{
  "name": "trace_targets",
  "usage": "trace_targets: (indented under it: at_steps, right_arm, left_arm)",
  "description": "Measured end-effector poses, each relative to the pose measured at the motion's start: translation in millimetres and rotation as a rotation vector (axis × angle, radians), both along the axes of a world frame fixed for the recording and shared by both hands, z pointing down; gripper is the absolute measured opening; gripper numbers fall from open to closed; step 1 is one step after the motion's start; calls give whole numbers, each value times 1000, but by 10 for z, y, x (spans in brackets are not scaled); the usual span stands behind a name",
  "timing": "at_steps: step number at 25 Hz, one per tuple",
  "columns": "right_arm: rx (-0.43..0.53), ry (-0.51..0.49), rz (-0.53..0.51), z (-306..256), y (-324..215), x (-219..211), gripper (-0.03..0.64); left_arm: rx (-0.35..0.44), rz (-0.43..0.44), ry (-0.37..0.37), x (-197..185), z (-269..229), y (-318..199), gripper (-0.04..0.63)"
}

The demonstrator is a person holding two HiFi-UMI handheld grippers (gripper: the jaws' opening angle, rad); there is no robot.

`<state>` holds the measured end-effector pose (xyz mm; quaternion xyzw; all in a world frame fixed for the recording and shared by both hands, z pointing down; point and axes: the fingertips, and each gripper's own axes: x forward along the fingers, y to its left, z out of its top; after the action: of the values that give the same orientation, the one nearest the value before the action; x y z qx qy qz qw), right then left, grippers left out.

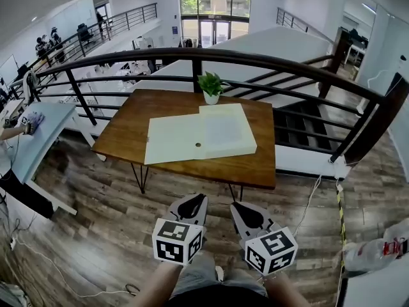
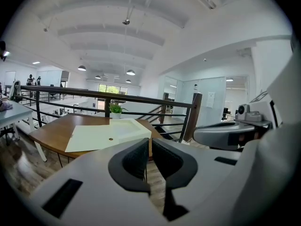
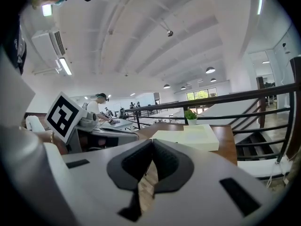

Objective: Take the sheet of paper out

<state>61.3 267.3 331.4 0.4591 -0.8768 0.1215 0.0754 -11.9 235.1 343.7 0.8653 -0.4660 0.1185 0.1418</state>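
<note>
— Low over the plank floor (image 1: 96, 222), what are the two grippers doing?

— Both hang side by side, just in front of the person's legs and well short of the table (image 1: 128, 133). The left gripper (image 1: 189, 204) has its dark pads drawn together, with only a thin slit between them. The right gripper (image 1: 248, 215) is closed the same way. Neither one holds or touches anything.

— What lies between them and the table?

— Floorboards, then the table's near edge on its thin black legs. A pale cable (image 1: 308, 203) trails across the planks to the right, beside a yellow-and-black strip (image 1: 340, 216).

— And where is the sheet of paper?

— On the wooden top, well apart from both grippers. A flat cream case (image 1: 171, 139) lies open there, its flap spread to the left with a small round dot near the middle. The sheet of paper (image 1: 220, 128) is the lighter, whiter rectangle lying on the raised right half. It sits flat and square to the case. I cannot tell whether it is one sheet or several.

— Anything else on the table?

— A small potted plant (image 1: 211, 87) stands at the far edge, just behind the case.

— And further out?

— A dark curved railing (image 1: 255, 59) runs behind the table, with stairs (image 1: 307, 123) going down beyond it on the right. A white desk (image 1: 38, 139) stands off to the left, and someone's hand (image 1: 25, 128) rests at its far end.
</note>
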Motion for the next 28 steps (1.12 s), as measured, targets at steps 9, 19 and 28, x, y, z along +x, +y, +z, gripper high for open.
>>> trace_targets:
  at_steps: [9,19,28]
  right_arm:
    - [-22,-5,21,103,-326,159,28]
    - [-46,-3,60,233,-1290,168,28]
    - [-74,11,86,231,-2381,20,28]
  left_arm:
    - [-39,7,7,104,150,-291,32]
    - [-65,42,11,120,264,-1295,32]
    - [-103,89,11,22,276,-2368,32]
